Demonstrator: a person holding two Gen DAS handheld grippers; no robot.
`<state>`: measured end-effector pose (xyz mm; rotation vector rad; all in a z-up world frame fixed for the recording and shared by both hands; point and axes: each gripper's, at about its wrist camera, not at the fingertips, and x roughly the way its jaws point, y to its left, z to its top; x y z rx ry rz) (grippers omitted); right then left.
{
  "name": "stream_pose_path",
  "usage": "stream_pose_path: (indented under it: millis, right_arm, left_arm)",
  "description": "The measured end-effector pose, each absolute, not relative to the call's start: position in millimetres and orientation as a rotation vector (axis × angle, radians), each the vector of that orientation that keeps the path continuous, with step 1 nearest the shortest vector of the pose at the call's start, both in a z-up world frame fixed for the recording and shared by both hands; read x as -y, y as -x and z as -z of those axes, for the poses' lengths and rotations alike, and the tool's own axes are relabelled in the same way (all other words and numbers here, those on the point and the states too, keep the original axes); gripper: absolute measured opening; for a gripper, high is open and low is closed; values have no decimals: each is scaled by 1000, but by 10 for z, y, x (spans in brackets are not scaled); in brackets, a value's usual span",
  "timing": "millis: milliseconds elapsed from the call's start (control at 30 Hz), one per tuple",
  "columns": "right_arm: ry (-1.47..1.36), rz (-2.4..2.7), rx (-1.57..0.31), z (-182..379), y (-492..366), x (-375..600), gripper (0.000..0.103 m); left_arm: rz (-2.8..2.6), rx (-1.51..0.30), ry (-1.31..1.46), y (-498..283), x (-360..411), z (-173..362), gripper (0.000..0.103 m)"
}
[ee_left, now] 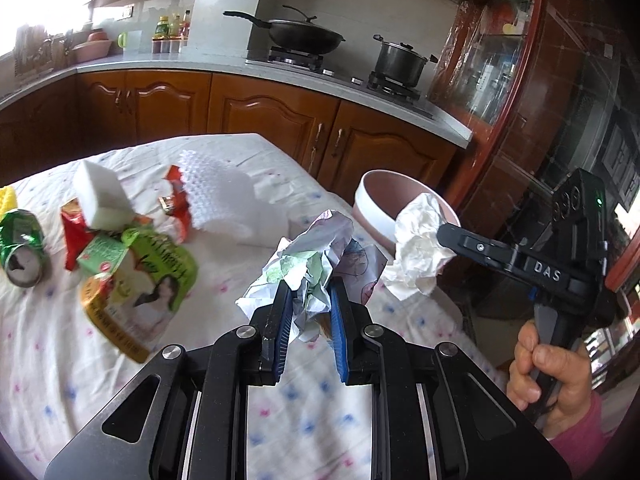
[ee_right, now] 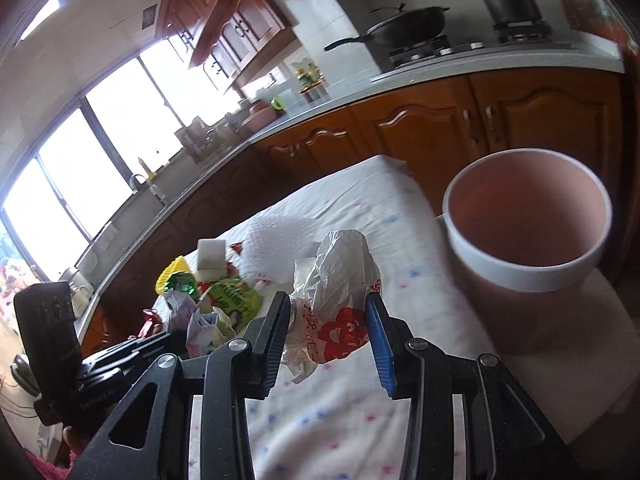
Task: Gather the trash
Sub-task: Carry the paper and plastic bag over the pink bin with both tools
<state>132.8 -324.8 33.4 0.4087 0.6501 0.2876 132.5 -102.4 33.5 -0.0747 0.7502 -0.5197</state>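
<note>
My left gripper (ee_left: 310, 286) is shut on a crumpled printed paper wad (ee_left: 316, 254) and holds it above the table. My right gripper (ee_right: 328, 302) holds a crumpled white plastic wrapper with red print (ee_right: 340, 292) between its fingers; in the left wrist view the wrapper (ee_left: 418, 246) hangs from the right gripper (ee_left: 440, 236) beside the bin. The pink bin with a white rim (ee_right: 528, 232) stands off the table's right edge, also in the left wrist view (ee_left: 384, 204). More trash lies at the left: a crushed green can (ee_left: 20, 246), a green snack bag (ee_left: 148, 280), red wrappers (ee_left: 76, 236).
The table (ee_left: 60, 360) has a white flowered cloth. A white foam block (ee_left: 102, 196) and white bubble wrap (ee_left: 216, 192) lie at its far side. Behind are wooden kitchen cabinets (ee_left: 260, 116), a stove with a wok (ee_left: 304, 36) and a pot (ee_left: 400, 62).
</note>
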Motion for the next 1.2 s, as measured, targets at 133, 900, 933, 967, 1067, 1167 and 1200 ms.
stream_pose_path:
  millis: [133,900,933,967,1067,1167,1200]
  right_arm:
    - [-404,-247,-626,-375,-1277,3403,39]
    - [-355,-3,-552,-506,-1526,4334,40]
    - [-354,5,-554,-498,-1549,4377,40]
    - [-352,13,-559,-491,-1572,4421,40]
    - [-343,34,-587,-463,-1676,4512,41]
    - [-322,50,-631,-418,-1799,4567,41]
    - [-316,57,-651,-400,-1852,4580,42]
  left_arm:
    - [536,-756,72,-1407,1185,-367,17]
    - [666,-822,4,-2338,2631,-530,17]
    - [670,-831,-1,-2373,2690,-516,17]
    - [679,-847,-11,-2425,2781,-497,17]
    - [686,-892,-50,-2553,3001,-445,17]
    - [691,-925,-69,-2661,3162,-387,18]
    - [684,-935,-81,-2699,3211,-351,18]
